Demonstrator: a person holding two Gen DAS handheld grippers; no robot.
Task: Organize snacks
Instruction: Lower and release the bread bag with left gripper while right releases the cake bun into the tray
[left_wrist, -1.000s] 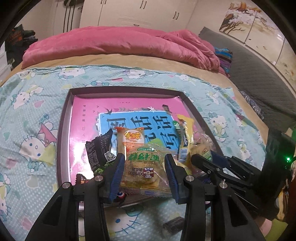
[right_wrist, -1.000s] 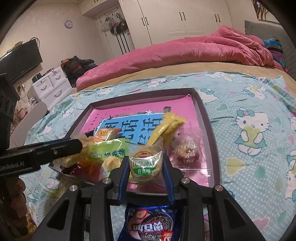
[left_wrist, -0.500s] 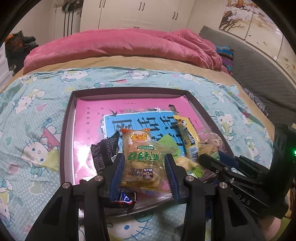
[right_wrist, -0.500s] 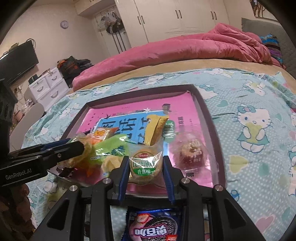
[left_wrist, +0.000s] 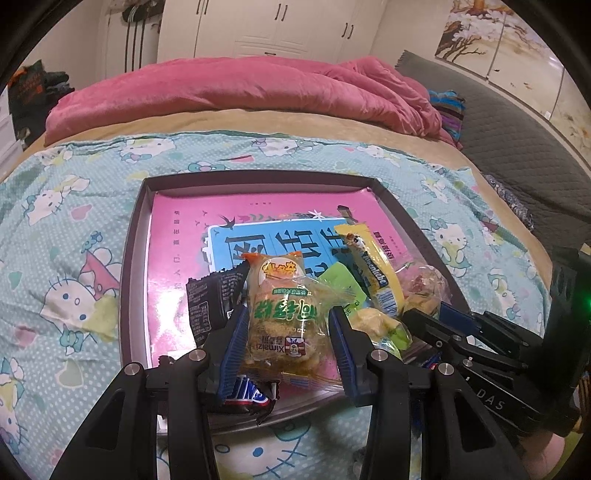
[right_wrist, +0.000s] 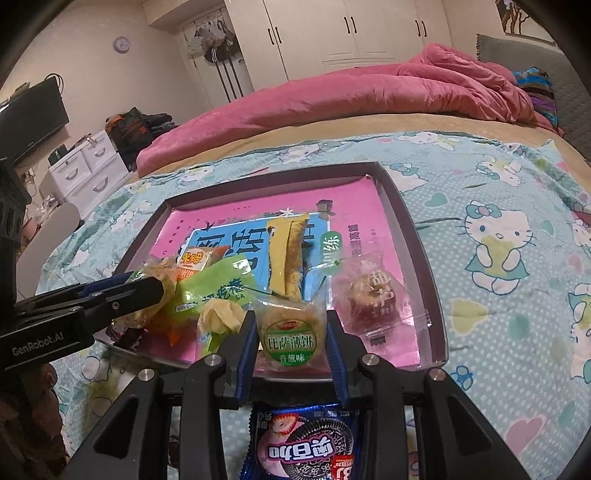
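Over the tray's near edge (left_wrist: 137, 236) my left gripper (left_wrist: 288, 343) had its jaws clamped on a clear snack pack (left_wrist: 284, 317) printed "Ximaizi"; my right gripper (right_wrist: 291, 341) pinched a round biscuit pack (right_wrist: 291, 332) with a green label, an Oreo packet (right_wrist: 303, 446) below it on the bed

A home bedroom: bed with pink duvet (left_wrist: 236, 92), white wardrobes (right_wrist: 354, 33), drawer unit (right_wrist: 88, 166).
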